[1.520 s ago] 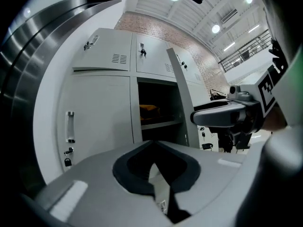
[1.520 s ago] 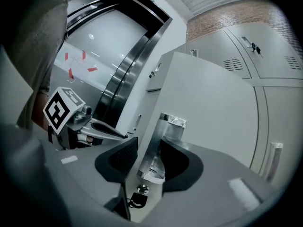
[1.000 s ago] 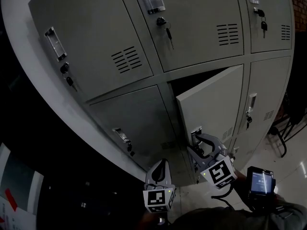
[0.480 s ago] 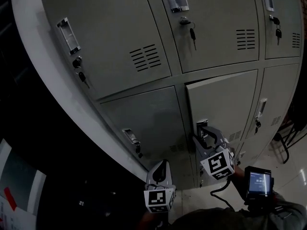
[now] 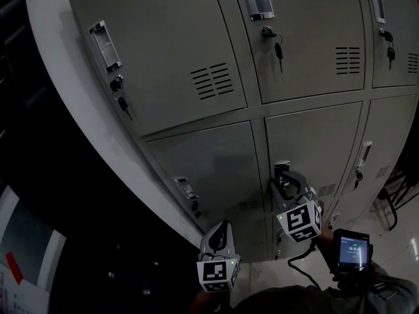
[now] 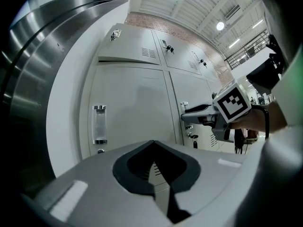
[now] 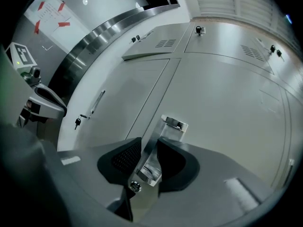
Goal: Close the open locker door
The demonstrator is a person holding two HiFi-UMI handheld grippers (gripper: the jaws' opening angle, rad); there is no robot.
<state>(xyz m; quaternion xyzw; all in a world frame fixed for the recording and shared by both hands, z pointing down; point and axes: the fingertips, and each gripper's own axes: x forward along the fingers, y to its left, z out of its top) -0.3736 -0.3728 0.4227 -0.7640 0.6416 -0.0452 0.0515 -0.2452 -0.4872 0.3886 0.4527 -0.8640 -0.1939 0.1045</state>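
Note:
The lower middle locker door (image 5: pixel 314 142) lies flush with the grey doors around it. Its metal handle (image 5: pixel 282 169) (image 7: pixel 171 124) stands between the jaws of my right gripper (image 5: pixel 283 176) (image 7: pixel 149 143). Those jaws are closing, and both pads sit against the handle's sides. The small lock cylinder (image 7: pixel 136 187) shows just below the handle. My left gripper (image 5: pixel 221 226) (image 6: pixel 152 142) hangs lower and to the left, in front of the neighbouring bottom locker. It is shut, holds nothing and touches nothing. The right gripper (image 6: pixel 185 111) also shows in the left gripper view, at the door.
Neighbouring lockers carry handles and hanging keys (image 5: pixel 280 48) (image 5: pixel 123 103). A curved white end panel (image 5: pixel 78 110) bounds the bank at the left, with dark steel beyond. A small screen device (image 5: pixel 352 248) sits by the right hand. Chair legs (image 5: pixel 391 205) stand on the shiny floor at the right.
The locker door has swung from ajar to flush with its frame. My right gripper went in with it, staying at the handle. The left gripper has stayed put.

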